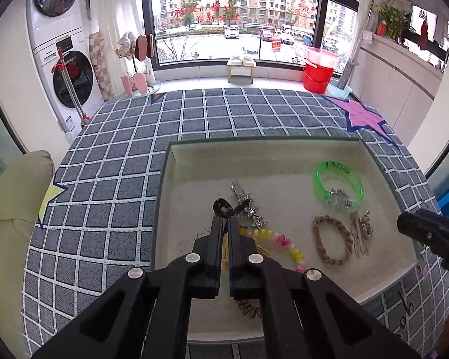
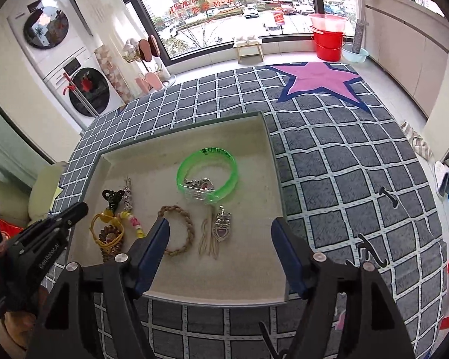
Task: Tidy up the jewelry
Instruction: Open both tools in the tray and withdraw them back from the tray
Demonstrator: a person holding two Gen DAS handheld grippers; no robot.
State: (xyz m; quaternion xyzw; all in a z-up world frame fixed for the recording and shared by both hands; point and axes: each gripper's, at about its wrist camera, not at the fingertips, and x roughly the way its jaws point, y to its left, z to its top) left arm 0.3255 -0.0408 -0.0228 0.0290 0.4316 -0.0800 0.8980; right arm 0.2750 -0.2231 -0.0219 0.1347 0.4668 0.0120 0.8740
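Coiled hair tie (image 1: 250, 307) and yellow cord (image 1: 226, 249) mostly hidden behind the left tongs (image 1: 227, 224).

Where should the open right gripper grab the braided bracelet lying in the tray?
Probably the near arc of the braided bracelet, from above. It lies flat on the tray floor, so one finger can drop inside the loop and one outside. The right gripper is open nearby; the tassel earring crowds the bracelet's right side.

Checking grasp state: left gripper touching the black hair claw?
Touching. Left wrist view: left gripper fingertips pinch the black hair claw, no gap.
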